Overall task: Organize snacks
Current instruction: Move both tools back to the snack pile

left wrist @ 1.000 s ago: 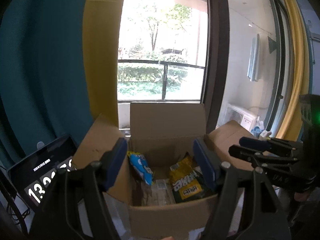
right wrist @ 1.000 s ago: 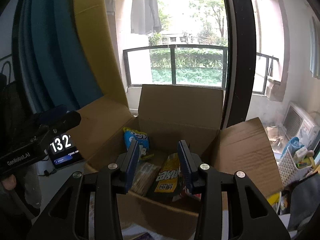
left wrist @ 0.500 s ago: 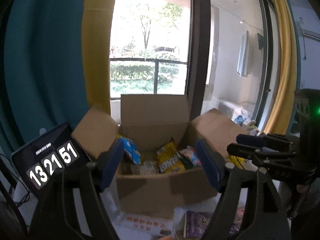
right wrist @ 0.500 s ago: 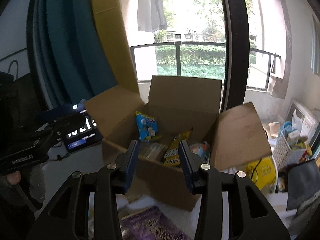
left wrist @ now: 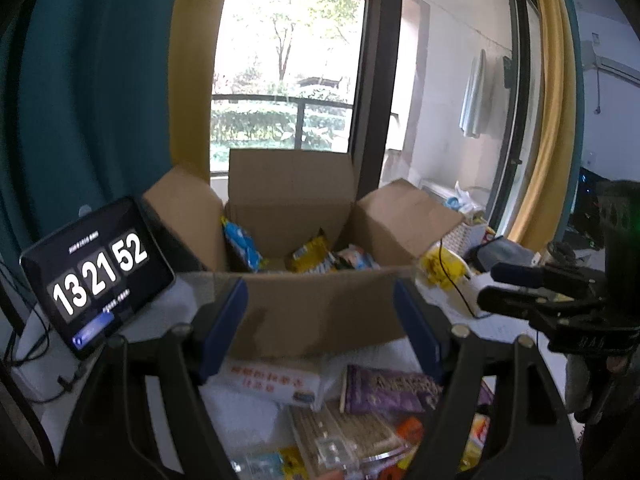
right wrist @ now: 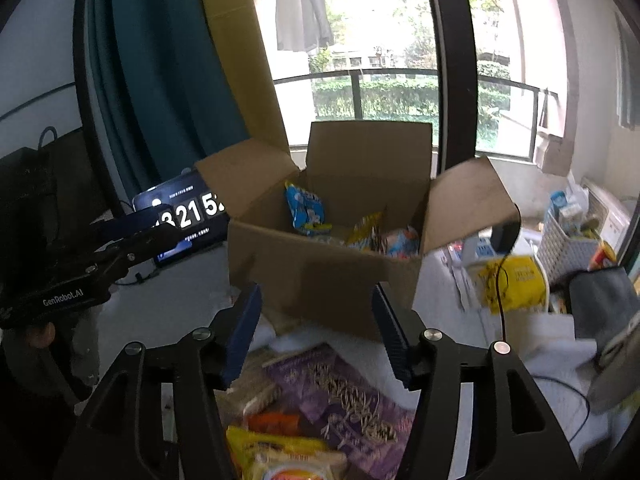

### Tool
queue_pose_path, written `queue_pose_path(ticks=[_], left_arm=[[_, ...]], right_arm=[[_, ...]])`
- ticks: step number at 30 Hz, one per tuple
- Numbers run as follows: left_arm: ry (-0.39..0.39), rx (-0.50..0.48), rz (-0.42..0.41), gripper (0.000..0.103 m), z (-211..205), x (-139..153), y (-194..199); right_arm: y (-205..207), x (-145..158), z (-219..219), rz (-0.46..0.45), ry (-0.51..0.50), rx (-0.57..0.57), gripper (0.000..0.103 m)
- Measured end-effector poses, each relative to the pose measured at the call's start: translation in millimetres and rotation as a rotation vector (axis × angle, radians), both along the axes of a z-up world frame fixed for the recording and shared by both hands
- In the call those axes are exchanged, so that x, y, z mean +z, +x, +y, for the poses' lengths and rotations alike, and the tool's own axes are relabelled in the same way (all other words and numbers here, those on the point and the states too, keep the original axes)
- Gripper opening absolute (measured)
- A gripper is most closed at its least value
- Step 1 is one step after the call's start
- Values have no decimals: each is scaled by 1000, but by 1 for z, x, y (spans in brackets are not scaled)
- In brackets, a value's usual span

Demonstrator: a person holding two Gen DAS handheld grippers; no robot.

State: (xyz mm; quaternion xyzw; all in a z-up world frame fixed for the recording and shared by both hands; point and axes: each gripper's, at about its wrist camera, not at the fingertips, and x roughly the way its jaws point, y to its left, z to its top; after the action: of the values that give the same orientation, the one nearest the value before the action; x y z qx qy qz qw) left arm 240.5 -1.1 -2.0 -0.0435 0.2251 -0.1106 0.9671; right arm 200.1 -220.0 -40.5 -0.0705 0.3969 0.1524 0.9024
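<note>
Both my tools open and empty: left tool [left wrist: 320, 328], right tool [right wrist: 316, 330], right's jaws just widened. Snacks heap [right wrist: 328, 400] lies on bench before cardboard box [right wrist: 320, 276]; overlapping slippery packets, I risk pinching two or nudging the box

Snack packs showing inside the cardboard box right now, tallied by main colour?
blue pack: 1
yellow pack: 1
pink and pale blue pack: 1
Total: 3 showing above the cardboard box wall; anything lower is hidden.
</note>
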Motion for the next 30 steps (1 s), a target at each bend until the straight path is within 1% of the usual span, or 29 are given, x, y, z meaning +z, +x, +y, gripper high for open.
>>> queue_pose_path(ticks=[8, 13, 18, 21, 30], left_arm=[[-12, -6, 65, 77, 0, -25, -22], [-32, -10, 109, 78, 1, -44, -35], [-38, -16, 145, 79, 1, -60, -45], [-52, -15, 167, 80, 4, -70, -50], [-63, -19, 230, 81, 5, -93, -57]], right_arm=[[-35, -17, -9, 46, -5, -13, 72], [-53, -31, -10, 81, 6, -15, 76], [-64, -48, -12, 136, 19, -32, 81], [-71, -60, -13, 170, 16, -37, 82], [-82, -90, -13, 266, 0, -36, 83]])
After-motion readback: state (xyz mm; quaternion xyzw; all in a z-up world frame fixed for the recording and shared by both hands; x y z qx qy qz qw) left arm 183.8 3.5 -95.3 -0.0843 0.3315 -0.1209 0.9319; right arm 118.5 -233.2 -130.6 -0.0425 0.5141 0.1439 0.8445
